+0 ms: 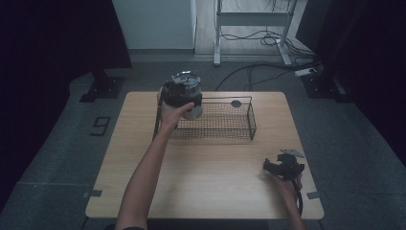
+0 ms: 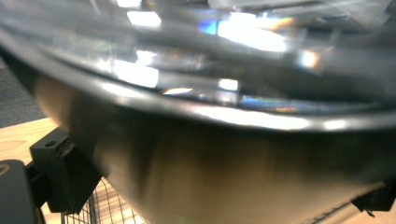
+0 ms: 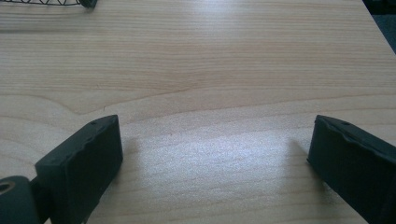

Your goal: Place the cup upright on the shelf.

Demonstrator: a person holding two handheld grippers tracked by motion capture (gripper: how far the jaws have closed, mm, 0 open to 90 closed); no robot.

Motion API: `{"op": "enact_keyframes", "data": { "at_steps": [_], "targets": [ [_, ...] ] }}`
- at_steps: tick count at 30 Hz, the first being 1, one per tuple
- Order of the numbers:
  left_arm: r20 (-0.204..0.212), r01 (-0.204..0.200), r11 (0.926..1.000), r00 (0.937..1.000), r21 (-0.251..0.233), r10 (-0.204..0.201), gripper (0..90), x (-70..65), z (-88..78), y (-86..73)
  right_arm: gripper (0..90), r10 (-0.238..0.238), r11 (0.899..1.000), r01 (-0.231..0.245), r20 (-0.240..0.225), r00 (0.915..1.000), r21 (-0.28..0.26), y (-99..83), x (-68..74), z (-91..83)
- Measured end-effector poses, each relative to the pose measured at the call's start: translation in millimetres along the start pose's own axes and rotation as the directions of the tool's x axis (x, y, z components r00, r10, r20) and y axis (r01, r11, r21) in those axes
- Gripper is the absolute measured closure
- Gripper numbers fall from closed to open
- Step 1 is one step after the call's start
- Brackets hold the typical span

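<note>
A shiny metal pot (image 1: 190,94) with a glass lid (image 1: 185,77) hangs above the left end of a black wire basket (image 1: 252,120). My left gripper (image 1: 178,100) is shut on the pot's side. In the left gripper view the pot (image 2: 210,163) and its lid (image 2: 233,56) are very close and blurred, with one black finger (image 2: 60,172) at each side of it. My right gripper (image 1: 279,167) sits low over the table's right front, open, with bare wood between its fingers (image 3: 81,158).
The basket stands at the back middle of the wooden table (image 1: 210,182), and a small dark round thing (image 1: 236,103) lies at its far side. Basket mesh (image 2: 107,205) lies under the pot. Dark curtains flank the table; cables and desk legs lie on the floor behind.
</note>
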State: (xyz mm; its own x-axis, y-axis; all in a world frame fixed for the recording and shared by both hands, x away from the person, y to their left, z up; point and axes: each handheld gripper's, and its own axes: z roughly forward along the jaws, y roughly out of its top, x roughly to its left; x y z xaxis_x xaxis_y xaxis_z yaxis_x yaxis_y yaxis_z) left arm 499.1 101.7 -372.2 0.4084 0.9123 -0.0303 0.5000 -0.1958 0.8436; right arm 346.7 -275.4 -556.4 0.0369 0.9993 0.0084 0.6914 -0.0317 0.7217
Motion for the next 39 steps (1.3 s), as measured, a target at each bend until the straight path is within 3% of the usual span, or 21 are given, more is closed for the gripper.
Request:
{"op": "enact_keyframes", "data": {
  "at_steps": [5, 22, 39],
  "targets": [
    [-0.013, -0.010, 0.9997, 0.9999, 0.021, 0.011, 4.2, 2.0, 12.1, -3.1, 2.9, 0.004, 1.000, -0.004, 0.005, 1.0000, 0.000, 0.4, 0.5, 0.4],
    [-0.047, 0.039, 0.9974, 0.9982, 0.061, -0.036, 4.2, 8.9, 48.7, -21.7, 2.9, 0.005, 1.000, -0.005, 0.007, 1.0000, 0.001, 0.7, 0.6, 0.5],
    [-0.066, 0.065, 0.9907, 0.9961, 0.119, -0.058, 4.1, 16.0, 67.2, -49.9, 2.9, 0.005, 1.000, -0.005, 0.007, 1.0000, 0.000, 0.6, 0.7, 0.6]
  ]
}}
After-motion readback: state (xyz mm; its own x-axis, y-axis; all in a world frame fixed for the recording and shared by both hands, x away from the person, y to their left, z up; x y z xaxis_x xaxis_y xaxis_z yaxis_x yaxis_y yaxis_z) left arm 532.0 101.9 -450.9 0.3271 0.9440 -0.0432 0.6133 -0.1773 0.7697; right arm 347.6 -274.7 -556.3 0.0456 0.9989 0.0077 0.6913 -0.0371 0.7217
